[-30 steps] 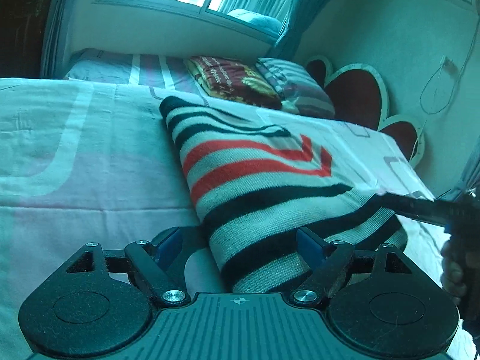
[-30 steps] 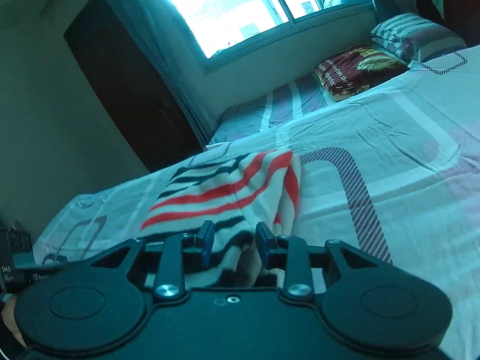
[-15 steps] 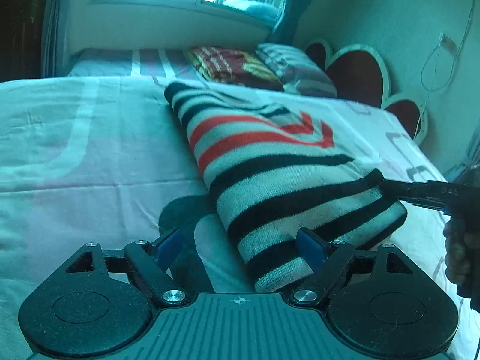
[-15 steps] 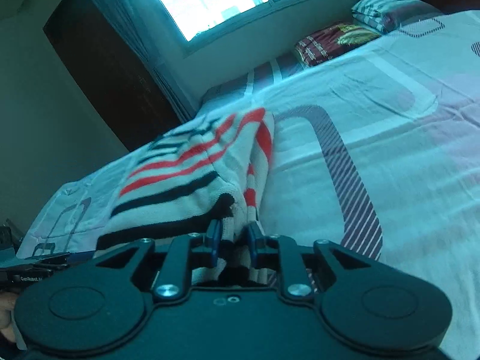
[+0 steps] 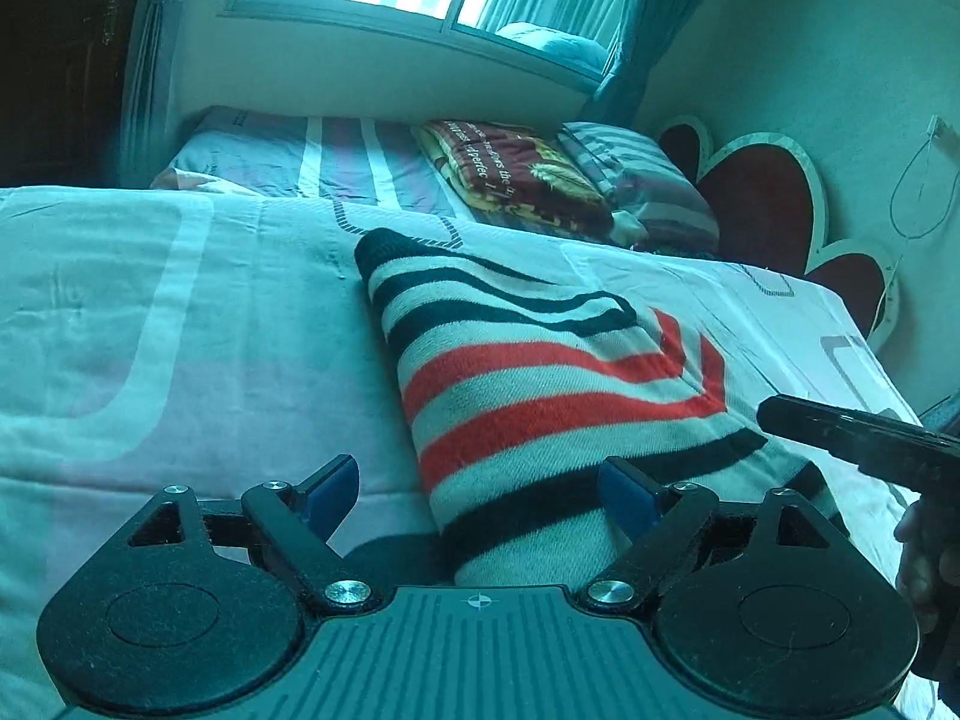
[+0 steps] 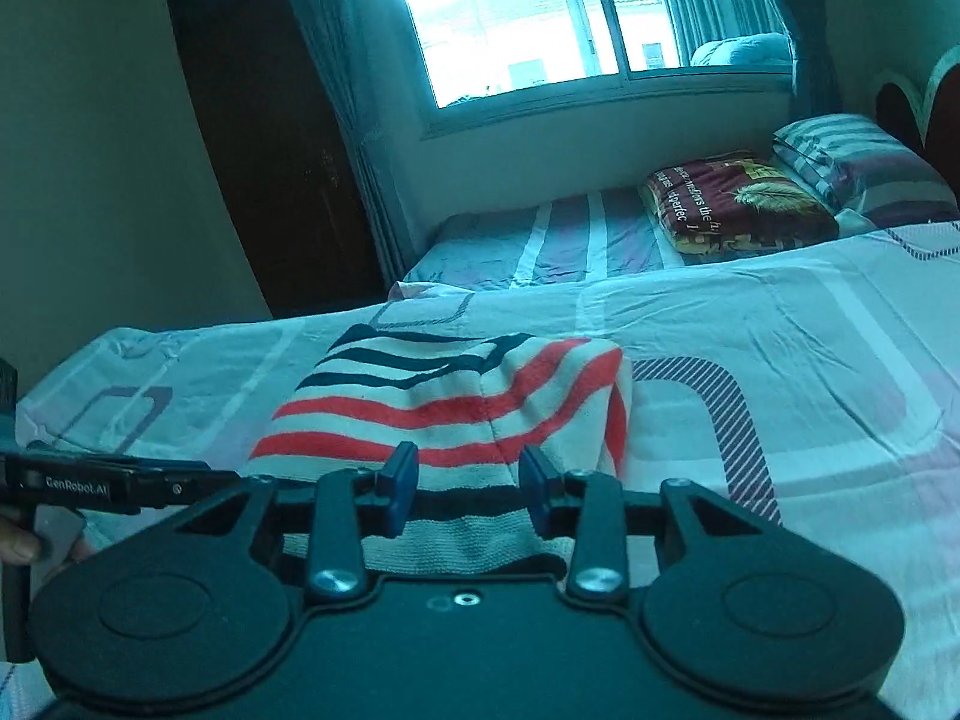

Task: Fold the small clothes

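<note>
Garment: a striped knit top (image 5: 558,408), in black, red and cream bands, lies folded into a long narrow block on the bed (image 5: 180,360), its near end at the bed's front edge.
Where it sits: roughly mid-bed, well short of the pillows (image 5: 648,192) and the folded maroon blanket (image 5: 516,168) by the window.
Step in hand: by my reading, the lengthwise folds look done and the next fold should bring the near end up over the far end.
Doing it well: take the two near corners evenly, catch all layers at once, lift together and level, carry the edge straight along the stripes, and set it down square so the bands line up.
Risk: a bite on the top layer alone would peel the fold open.
Left tongs (image 5: 480,492): spread wide and opening further; the near left edge of the top lies between the blue pads, which do not press on it.
Right tongs (image 6: 468,480): roughly a third open and widening; the near hem lies between the blue pads, not pinched as far as I can see.
</note>
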Motion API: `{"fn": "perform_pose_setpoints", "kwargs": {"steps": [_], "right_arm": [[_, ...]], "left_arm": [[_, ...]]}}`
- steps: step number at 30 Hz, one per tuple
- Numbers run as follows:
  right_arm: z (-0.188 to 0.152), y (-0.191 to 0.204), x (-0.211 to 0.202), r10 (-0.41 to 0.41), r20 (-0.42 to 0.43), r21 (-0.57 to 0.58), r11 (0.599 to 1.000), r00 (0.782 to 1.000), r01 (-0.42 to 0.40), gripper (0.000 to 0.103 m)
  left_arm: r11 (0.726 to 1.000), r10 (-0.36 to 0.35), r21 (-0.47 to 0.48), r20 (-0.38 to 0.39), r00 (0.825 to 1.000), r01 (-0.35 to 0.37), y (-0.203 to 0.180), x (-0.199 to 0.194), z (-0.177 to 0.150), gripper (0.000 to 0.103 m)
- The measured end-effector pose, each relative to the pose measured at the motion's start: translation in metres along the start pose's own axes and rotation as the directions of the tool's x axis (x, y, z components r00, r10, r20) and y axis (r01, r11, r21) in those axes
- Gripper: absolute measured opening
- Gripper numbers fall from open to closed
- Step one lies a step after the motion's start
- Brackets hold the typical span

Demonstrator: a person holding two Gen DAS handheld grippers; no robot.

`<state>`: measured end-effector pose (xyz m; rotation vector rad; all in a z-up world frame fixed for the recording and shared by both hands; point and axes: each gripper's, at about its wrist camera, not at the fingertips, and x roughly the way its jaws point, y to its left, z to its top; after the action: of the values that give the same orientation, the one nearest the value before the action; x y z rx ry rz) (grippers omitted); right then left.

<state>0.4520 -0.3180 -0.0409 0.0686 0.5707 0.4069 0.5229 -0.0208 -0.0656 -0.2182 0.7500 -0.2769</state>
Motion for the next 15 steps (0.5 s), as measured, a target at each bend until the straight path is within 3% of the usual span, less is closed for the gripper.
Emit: {"fn": "perform_pose_setpoints", "kwargs": {"steps": [3, 5, 7, 13, 14, 15], "right_arm": [[0.001, 0.010, 0.012, -0.016, -0.021, -0.078, 0.997, 1.000, 0.014, 0.036], [-0.011, 0.018, 0.035, -0.095, -0.130, -0.181, 0.981, 0.987, 0.070, 0.035], [-0.025, 0.023, 0.038, -0.118, -0.100, -0.255, 0.963, 0.988, 0.089, 0.036], [-0.017, 0.028, 0.035, -0.131, -0.108, -0.252, 0.963, 0.985, 0.100, 0.036], [-0.011, 0.026, 0.029, -0.119, -0.082, -0.226, 0.969, 0.989, 0.098, 0.041], [-0.004, 0.021, 0.021, -0.108, -0.036, -0.185, 0.978, 0.993, 0.100, 0.059]], "left_arm": [[1.000, -0.002, 0.011, -0.015, 1.000, 0.002, -0.003, 0.011, 0.003, 0.087], [1.000, 0.011, 0.027, -0.049, 0.999, -0.010, -0.003, 0.022, 0.000, 0.092], [0.999, 0.024, 0.039, -0.051, 0.998, -0.022, -0.003, 0.027, -0.004, 0.098], [0.999, 0.029, 0.046, -0.038, 0.999, -0.027, -0.003, 0.021, 0.001, 0.098], [0.998, 0.023, 0.056, -0.018, 1.000, -0.022, -0.004, 0.017, 0.005, 0.098], [0.998, 0.015, 0.062, -0.001, 1.000, -0.015, -0.004, 0.012, 0.007, 0.098]]}}
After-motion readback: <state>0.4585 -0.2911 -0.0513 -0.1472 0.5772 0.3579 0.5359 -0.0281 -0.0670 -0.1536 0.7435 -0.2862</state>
